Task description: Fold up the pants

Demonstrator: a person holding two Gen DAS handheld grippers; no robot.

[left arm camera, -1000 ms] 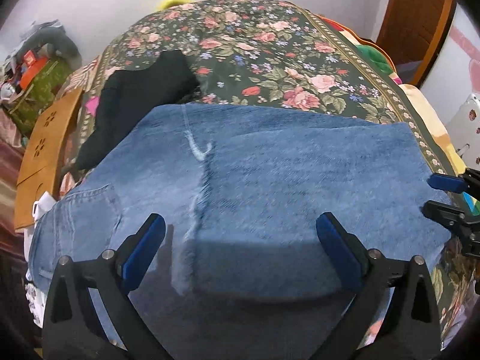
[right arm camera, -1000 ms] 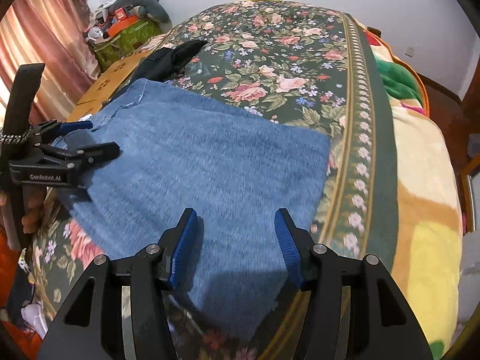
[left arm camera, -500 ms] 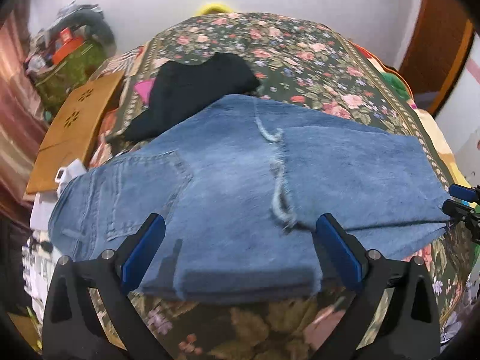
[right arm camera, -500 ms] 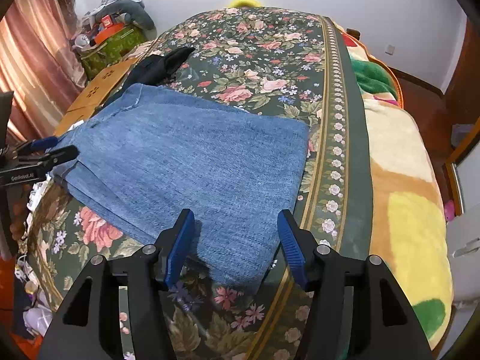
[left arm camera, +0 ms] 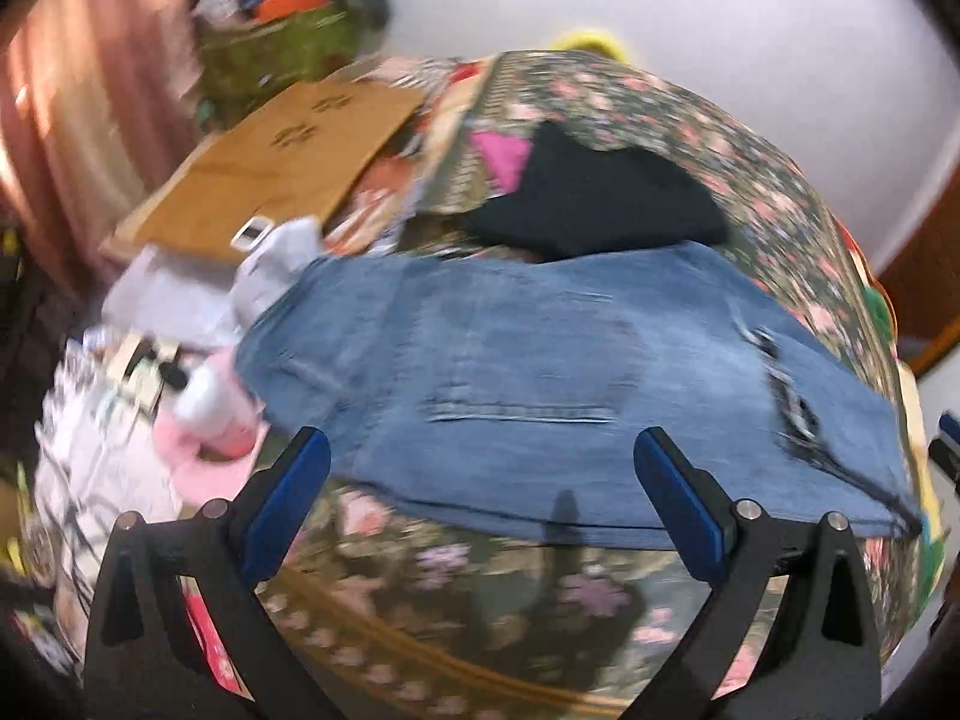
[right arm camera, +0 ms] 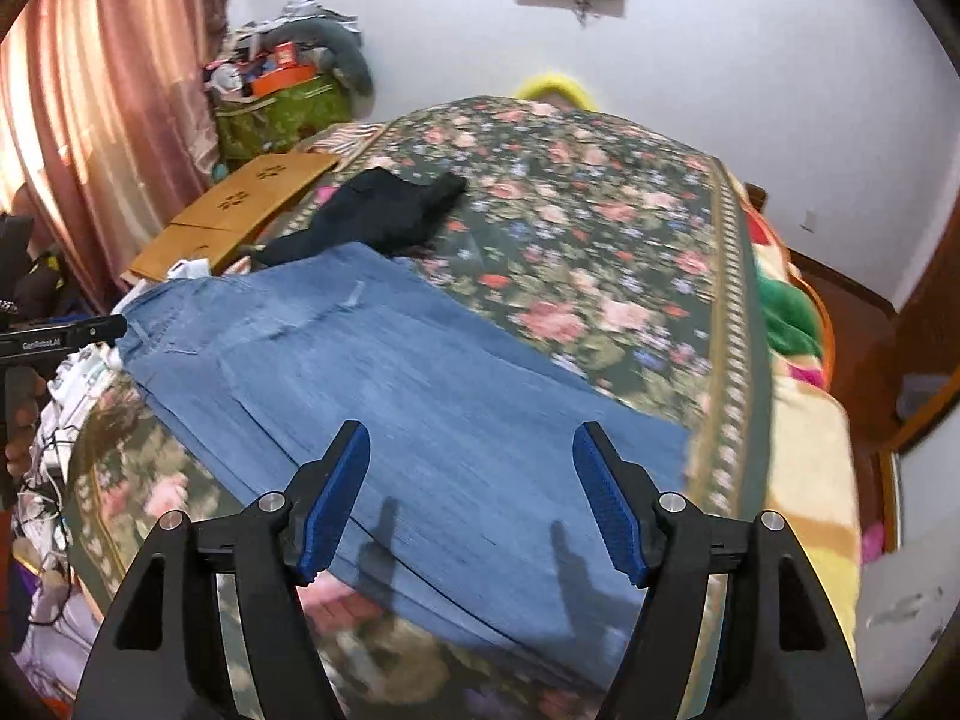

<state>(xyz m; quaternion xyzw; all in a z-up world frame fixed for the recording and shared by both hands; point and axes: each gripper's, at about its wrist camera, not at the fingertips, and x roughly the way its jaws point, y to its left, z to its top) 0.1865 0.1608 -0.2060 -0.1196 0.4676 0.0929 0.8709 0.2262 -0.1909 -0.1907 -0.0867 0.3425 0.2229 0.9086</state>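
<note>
Behind jeans [right arm camera: 408, 396], black garment [right arm camera: 372, 216]; wooden board [right arm camera: 240, 210] bedside

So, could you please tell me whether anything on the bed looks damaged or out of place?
The folded blue denim pants have a frayed rip near their right end, and a crumpled black garment lies right behind them.

Blue denim pants [right arm camera: 384, 384] on dark green, pink-flowered bedspread [right arm camera: 600, 228]

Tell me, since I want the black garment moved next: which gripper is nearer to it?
Left. The left gripper hovers by the jeans' waist end, beside the black garment; the right gripper is at the leg end.
</note>
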